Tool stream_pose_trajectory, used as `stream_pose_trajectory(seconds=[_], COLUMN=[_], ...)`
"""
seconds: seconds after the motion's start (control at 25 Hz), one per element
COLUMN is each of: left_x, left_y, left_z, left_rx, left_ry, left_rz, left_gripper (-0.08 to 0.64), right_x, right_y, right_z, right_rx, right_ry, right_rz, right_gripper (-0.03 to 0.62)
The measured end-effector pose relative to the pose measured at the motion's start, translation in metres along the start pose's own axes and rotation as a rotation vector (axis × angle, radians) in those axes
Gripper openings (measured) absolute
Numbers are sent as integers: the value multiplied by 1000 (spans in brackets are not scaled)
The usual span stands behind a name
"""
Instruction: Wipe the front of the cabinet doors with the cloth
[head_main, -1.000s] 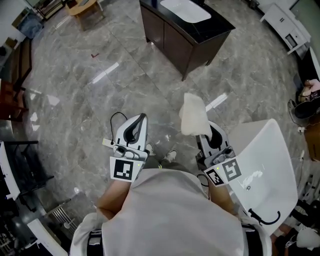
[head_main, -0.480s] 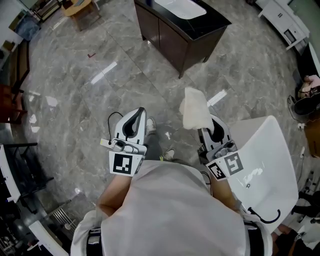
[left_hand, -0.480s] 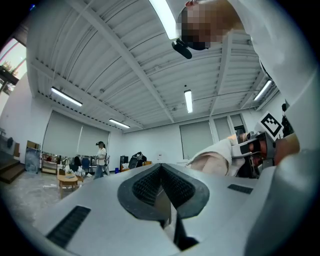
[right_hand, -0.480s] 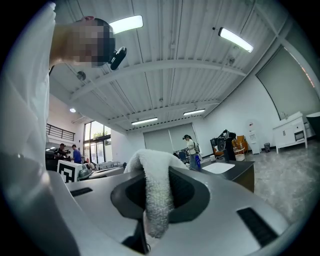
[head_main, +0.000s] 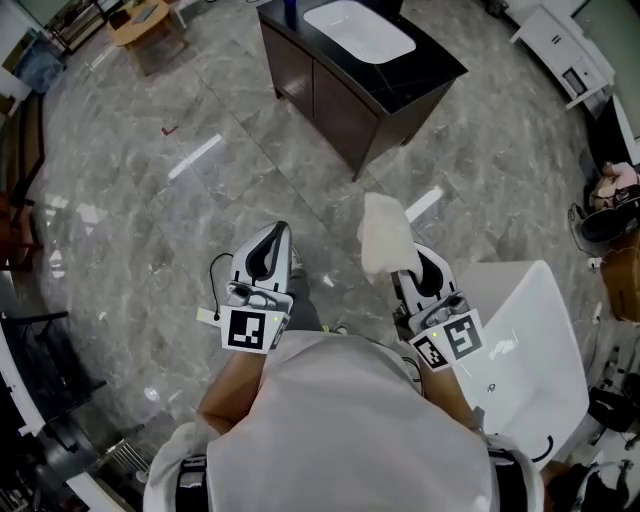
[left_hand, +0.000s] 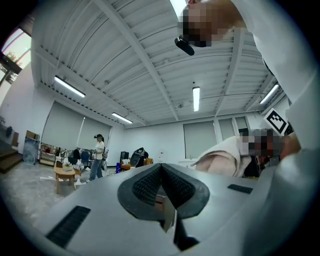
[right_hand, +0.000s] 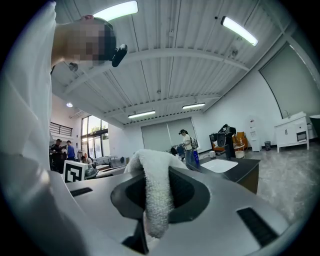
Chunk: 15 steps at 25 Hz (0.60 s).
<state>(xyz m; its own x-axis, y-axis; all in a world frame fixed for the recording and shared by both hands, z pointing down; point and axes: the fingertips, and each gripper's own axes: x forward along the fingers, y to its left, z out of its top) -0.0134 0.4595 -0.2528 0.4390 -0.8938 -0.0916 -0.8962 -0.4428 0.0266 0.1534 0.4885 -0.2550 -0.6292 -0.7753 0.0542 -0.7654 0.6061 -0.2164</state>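
Observation:
A dark brown cabinet (head_main: 340, 100) with a black top and a white basin stands ahead on the floor, its two doors facing me; the right gripper view shows the cabinet (right_hand: 245, 175) at the right. My right gripper (head_main: 408, 262) is shut on a white cloth (head_main: 383, 233) that sticks up from its jaws; the cloth (right_hand: 156, 195) drapes between them. My left gripper (head_main: 268, 250) is shut with nothing in it, held level beside the right one. Both grippers are well short of the cabinet.
Grey marble floor (head_main: 180, 200) lies between me and the cabinet. A white curved basin-like fixture (head_main: 525, 350) is at my right. A wooden table (head_main: 140, 20) stands at the far left, white units (head_main: 560, 50) at the far right. People stand in the background.
I have stepped closer to the cabinet, which has shifted nearer in view. Both grippers keep their pose, the cloth still in the right one.

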Motion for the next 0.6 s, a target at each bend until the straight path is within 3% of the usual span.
stream_pose_trajectory(seconds=[0.32,0.6], left_x=[134,208], left_y=[159,225], left_z=[-14,-37], left_rx=[-27,-78], left_ry=[46,82], left_rz=[-3,-60], left_gripper=[18,18], right_x=[201,300], right_y=[-45,-72], right_z=[22,32], right_rx=[29,31], right_ry=[66,65], right_rz=[18,-6], right_gripper=[71,71])
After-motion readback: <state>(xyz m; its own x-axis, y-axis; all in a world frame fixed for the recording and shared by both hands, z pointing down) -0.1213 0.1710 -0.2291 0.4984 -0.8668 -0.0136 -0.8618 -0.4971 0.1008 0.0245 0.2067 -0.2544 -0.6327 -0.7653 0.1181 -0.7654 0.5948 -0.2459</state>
